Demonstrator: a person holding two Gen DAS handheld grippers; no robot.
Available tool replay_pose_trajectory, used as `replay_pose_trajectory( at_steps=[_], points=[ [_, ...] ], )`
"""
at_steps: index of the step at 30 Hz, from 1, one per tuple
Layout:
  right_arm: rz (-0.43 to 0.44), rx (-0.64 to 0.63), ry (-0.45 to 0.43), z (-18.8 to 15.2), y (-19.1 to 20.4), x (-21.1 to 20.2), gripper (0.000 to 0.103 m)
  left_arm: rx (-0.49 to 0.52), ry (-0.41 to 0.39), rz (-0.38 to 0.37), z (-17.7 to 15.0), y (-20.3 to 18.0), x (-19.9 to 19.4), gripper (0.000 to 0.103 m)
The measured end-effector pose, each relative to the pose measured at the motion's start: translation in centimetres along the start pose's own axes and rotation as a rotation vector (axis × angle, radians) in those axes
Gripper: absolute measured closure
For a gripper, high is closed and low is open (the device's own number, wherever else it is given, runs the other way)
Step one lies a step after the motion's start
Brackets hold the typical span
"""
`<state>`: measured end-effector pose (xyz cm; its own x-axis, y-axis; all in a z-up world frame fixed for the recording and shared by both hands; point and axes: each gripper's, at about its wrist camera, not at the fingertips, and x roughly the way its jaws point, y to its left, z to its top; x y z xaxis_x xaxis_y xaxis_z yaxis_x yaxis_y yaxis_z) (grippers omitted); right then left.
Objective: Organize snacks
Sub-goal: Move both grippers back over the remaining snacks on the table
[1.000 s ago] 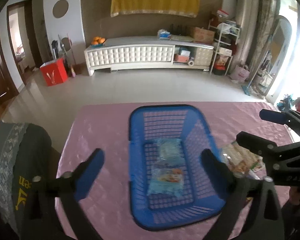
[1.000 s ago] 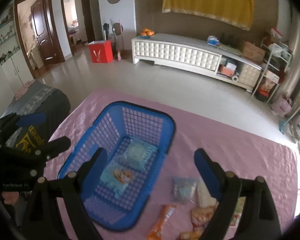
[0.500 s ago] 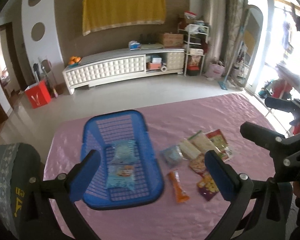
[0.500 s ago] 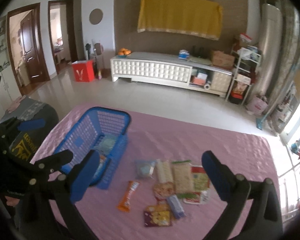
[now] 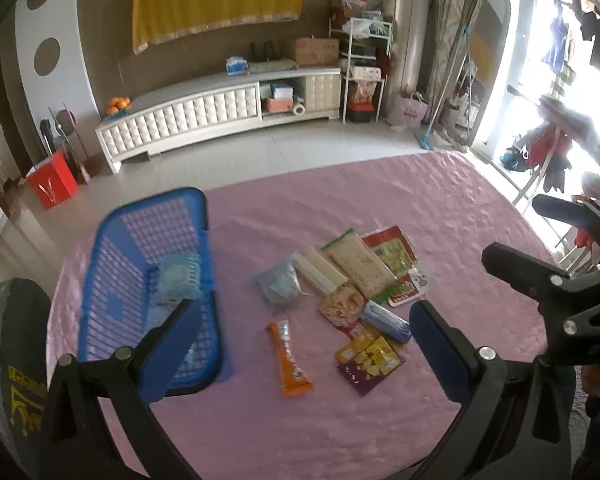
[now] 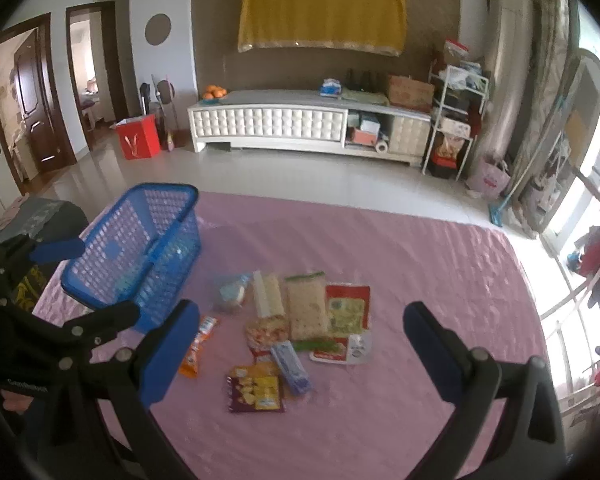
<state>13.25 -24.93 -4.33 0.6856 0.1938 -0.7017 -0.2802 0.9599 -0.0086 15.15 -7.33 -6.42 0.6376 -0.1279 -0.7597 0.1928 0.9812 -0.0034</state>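
- Left wrist view: the left tongs (image 5: 300, 344) stood spread and empty over the pink table (image 5: 440, 200), aimed at the loose snacks (image 5: 352, 280). These lay in a cluster beside the blue basket (image 5: 148, 280), likely so each could be picked off singly. A pale blue packet (image 5: 178, 276) already sat inside the basket.
- Right wrist view: the right tongs (image 6: 300, 344) were also spread wide with nothing between them, hovering above the same cluster (image 6: 300, 320). An orange bar (image 6: 198, 348) lay nearest the basket (image 6: 140, 240), probably the easiest next pick.
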Motion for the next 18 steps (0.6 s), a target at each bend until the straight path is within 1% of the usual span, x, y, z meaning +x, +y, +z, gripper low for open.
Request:
replay_pose_trajectory(
  at_steps=[5,10,12,13,14,16,18],
  points=[
    [-0.006,-0.002,0.031,-1.3,-1.8,1.7,0.000,0.001,0.035,0.002,-0.5,-1.6,2.5,0.000],
    [-0.001,0.005,0.078,-2.7,-3.5,4.3,0.000,-0.017,0.084,-0.006,-1.0,-2.3,5.7,0.000],
    [0.010,0.012,0.095,-3.2,-4.1,5.5,0.001,-0.017,0.098,-0.002,-1.1,-2.5,6.7,0.006],
    [0.013,0.013,0.102,-3.3,-4.3,5.9,0.003,-0.015,0.106,-0.002,-1.2,-2.7,7.5,0.007],
    [0.015,0.012,0.111,-3.5,-4.6,6.5,0.007,-0.017,0.113,-0.002,-1.2,-2.9,8.1,0.009],
    [0.014,0.006,0.132,-3.8,-5.0,7.6,0.011,-0.017,0.126,-0.007,-1.2,-3.0,9.0,0.009],
    [0.022,0.002,0.155,-4.0,-5.3,8.9,0.012,-0.014,0.144,-0.001,-1.3,-3.4,10.3,0.010]
  ],
)
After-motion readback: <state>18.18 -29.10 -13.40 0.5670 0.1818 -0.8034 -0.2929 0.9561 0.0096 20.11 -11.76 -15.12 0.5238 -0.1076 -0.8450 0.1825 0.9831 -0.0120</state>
